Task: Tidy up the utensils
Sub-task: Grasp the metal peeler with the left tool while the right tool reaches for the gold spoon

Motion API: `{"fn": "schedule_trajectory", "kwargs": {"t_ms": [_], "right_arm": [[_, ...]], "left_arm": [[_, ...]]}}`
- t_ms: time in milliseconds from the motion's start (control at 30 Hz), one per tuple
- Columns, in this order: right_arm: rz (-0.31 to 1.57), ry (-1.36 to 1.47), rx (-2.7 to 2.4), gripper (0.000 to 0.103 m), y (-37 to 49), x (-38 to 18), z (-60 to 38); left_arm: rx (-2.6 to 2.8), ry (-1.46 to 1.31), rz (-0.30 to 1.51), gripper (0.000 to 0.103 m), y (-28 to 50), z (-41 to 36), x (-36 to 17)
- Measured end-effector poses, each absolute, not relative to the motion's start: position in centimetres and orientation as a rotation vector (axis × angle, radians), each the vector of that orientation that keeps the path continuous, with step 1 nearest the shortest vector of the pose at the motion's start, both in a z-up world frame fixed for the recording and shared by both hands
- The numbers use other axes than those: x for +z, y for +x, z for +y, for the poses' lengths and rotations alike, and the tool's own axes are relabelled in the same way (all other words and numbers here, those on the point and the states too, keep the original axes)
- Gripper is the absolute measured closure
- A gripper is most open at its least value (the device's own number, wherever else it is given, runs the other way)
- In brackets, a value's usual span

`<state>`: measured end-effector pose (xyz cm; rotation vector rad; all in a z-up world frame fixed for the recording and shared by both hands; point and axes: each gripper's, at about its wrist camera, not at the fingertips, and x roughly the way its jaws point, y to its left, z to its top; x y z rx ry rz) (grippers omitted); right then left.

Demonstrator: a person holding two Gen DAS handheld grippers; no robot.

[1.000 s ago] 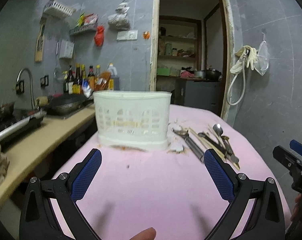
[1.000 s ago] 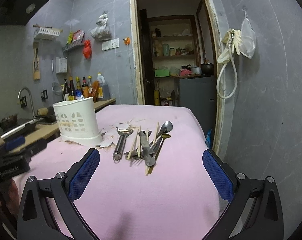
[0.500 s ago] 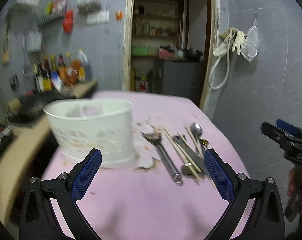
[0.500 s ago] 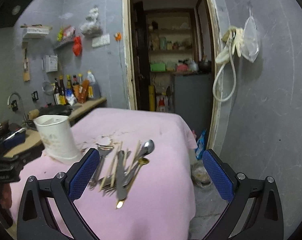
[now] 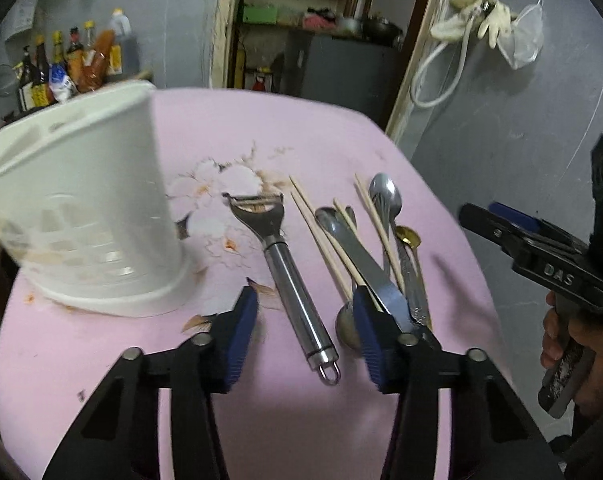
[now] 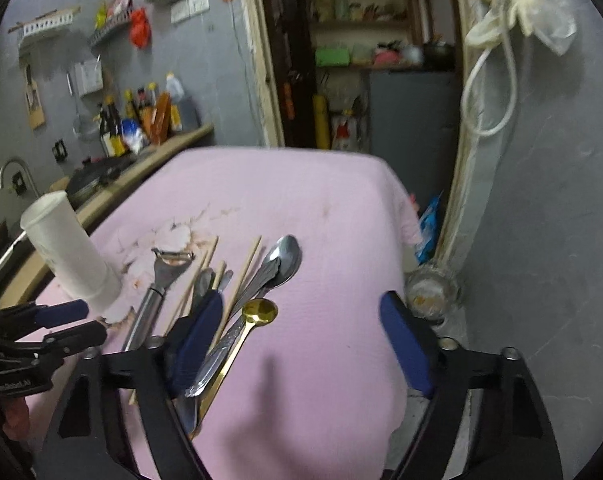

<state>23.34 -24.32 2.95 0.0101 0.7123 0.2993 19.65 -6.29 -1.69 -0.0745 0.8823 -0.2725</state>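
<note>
Steel-handled peeler (image 5: pixel 291 276) lies between the left gripper's (image 5: pixel 301 328) just-narrowed, untouching jaws, white slotted plastic holder (image 5: pixel 81 216) to their left, while the right gripper's (image 6: pixel 301 344) closing, empty jaws straddle the small gold spoon (image 6: pixel 257 314).

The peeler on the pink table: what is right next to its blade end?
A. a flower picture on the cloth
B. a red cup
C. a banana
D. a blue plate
A: the peeler lies with its blade end against the pale flower print on the pink tablecloth.
</note>
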Motion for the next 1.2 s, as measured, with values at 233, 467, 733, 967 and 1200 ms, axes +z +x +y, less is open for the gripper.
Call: {"fn": "schedule_trajectory", "kwargs": {"t_ms": [233,467,733,967,1200], "right_arm": [[0.813,-0.011,0.378,0.051,25.4,0.6,-23.3],[0.864,-0.098,0.43,0.055,25.9,-0.5,-21.9],[0.906,-0.097,0.476,0.063,27.7,-0.9,-21.0],[0.91,0.026,0.504,0.076,27.0,-0.9,-22.4],[0.878,-0.009,0.49,0.077,25.1,-0.6,-22.0]], "left_arm": [[-0.256,-0.089,0.962,0.073,22.3,-6.0,-3.3],[-0.266,-0.123,1.021,0.076,23.9,-5.1,-4.2],[-0.274,-0.143,1.039,0.076,24.6,-4.7,-4.2],[-0.272,-0.168,1.048,0.085,24.3,-4.7,-4.3],[-0.283,-0.184,1.07,0.087,22.2,-4.3,-3.9]]}}
